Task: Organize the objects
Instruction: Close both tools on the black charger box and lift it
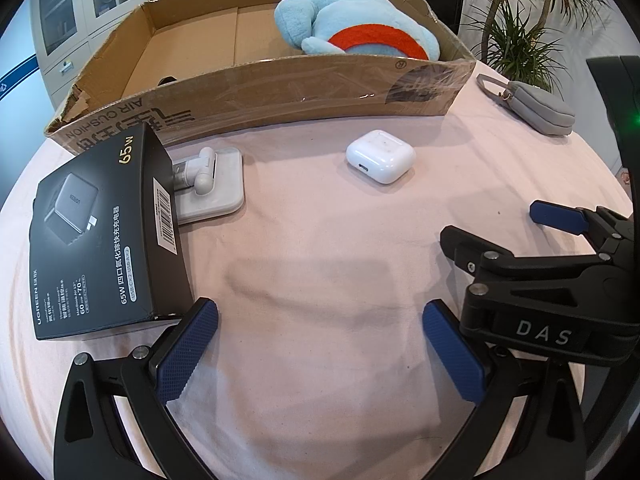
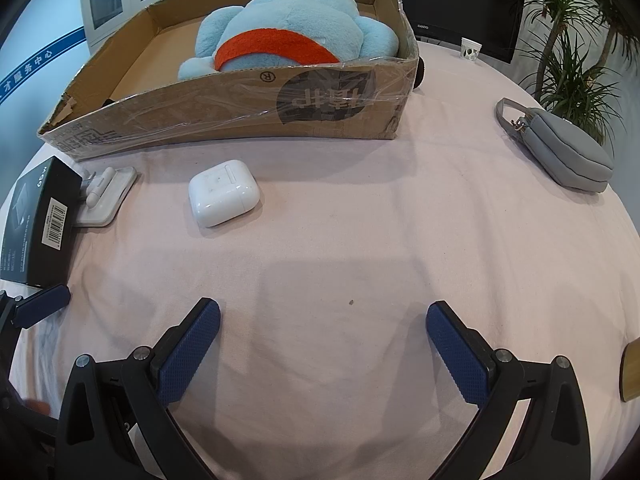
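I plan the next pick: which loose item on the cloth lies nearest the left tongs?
The black charger box; its corner almost meets the left tongs.

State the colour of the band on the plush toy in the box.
Orange-red, on the light-blue plush toy; clearest in the right wrist view.

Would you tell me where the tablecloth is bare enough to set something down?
The widest bare patch lies between the white earbud case and the grey pouch, in front of the cardboard box. The left side is crowded: black charger box against the white holder.
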Demonstrator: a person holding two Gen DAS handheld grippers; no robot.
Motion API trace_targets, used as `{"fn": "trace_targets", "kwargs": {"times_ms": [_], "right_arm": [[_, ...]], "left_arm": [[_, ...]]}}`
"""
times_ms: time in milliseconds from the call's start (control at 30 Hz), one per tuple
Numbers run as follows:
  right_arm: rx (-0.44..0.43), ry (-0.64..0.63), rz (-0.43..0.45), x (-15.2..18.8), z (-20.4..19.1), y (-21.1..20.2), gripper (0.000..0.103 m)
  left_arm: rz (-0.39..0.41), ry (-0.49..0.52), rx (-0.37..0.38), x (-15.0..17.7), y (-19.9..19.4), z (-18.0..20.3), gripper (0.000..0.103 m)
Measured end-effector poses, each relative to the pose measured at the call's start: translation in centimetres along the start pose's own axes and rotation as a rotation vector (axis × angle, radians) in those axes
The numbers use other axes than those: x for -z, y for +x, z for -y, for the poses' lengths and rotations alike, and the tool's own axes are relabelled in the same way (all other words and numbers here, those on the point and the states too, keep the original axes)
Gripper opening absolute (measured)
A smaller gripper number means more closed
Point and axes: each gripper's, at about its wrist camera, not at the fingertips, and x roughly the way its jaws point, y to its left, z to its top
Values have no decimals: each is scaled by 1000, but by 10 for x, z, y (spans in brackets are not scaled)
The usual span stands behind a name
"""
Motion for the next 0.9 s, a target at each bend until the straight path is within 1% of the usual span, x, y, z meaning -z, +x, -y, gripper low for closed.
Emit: {"fn": "trace_targets", "kwargs": {"times_ms": [433,467,533,567,600,633,667,700,733,800,833,867,900], "right_arm": [[0,0,0,0,0,0,103],[-1,1,0,-1,0,0,103],[-3,1,0,-1,1,0,103],[-14,-11,-6,-1,2,0,103],[-26,-20,-15,-1,3,-1,103],[-30,-20,-27,-1,6,-1,103],[-42,-17,-31,-1,9,-6,103],[-81,-7,5,-1,12,-19,103],[-83,-9,32,-2,12,-29,103],[-77,-69,126,-13,0,-58,103],[-82,-111,173,-19,-11,-71,103],[-107,-159,216,-27,-27,-84,103],[-134,-192,241,-33,-40,-90,103]], "left_arm": [[1,-4,-11,0,0,2,102],[2,12,-5,1,-1,5,102],[20,93,-4,3,-6,15,102],[57,140,-16,7,-15,22,102],[90,164,-21,10,-23,26,102],[155,198,-17,13,-40,31,102],[198,223,-16,16,-52,33,102],[249,252,-20,18,-66,33,102],[287,259,-13,19,-77,28,102],[350,232,5,17,-96,9,102],[369,206,-8,15,-102,-5,102],[380,171,-35,11,-106,-19,102],[386,112,-76,7,-109,-41,102]]}}
